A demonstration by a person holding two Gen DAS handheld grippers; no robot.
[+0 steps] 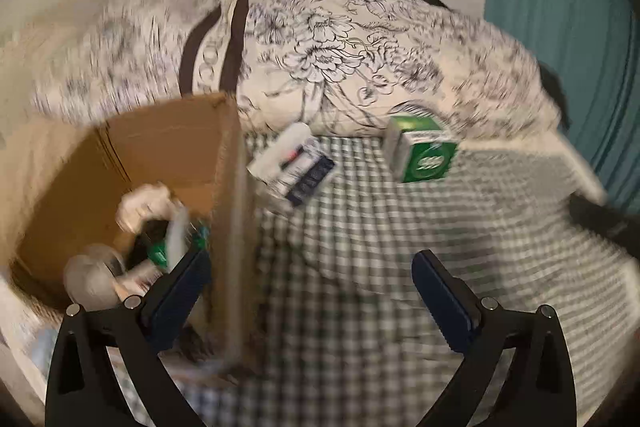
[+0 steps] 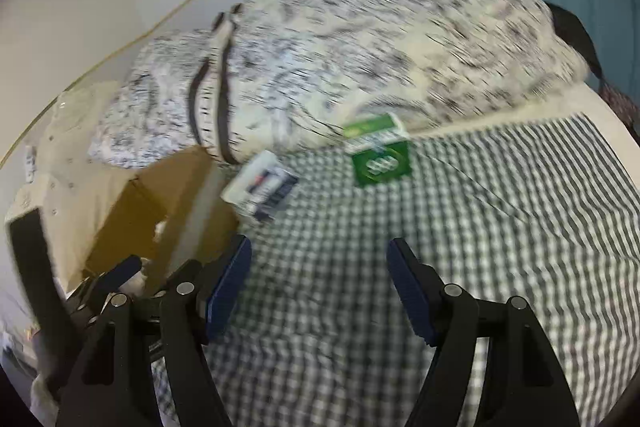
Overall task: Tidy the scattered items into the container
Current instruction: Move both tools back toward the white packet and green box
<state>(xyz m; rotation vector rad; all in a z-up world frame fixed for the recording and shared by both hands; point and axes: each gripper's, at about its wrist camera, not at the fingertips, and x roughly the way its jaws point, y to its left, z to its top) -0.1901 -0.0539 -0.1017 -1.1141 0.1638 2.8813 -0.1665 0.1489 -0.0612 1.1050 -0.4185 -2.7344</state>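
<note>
An open cardboard box (image 1: 168, 147) stands on the bed at the left, with several small items (image 1: 152, 219) inside: something white, something green and a grey round piece. My left gripper (image 1: 312, 267) is open wide and straddles the box's right wall, with nothing between its pads. A white and blue packet (image 1: 292, 167) lies just right of the box, and a green carton (image 1: 424, 151) lies farther right. In the right wrist view my right gripper (image 2: 318, 255) is open and empty over the sheet, short of the packet (image 2: 264, 187), the green carton (image 2: 380, 155) and the box (image 2: 160, 203).
The items lie on a black and white checked sheet (image 1: 360, 267). A bulky floral duvet (image 1: 340, 47) is heaped behind them. A teal curtain (image 1: 560, 27) hangs at the right, a pale wall stands behind, and the view is blurred.
</note>
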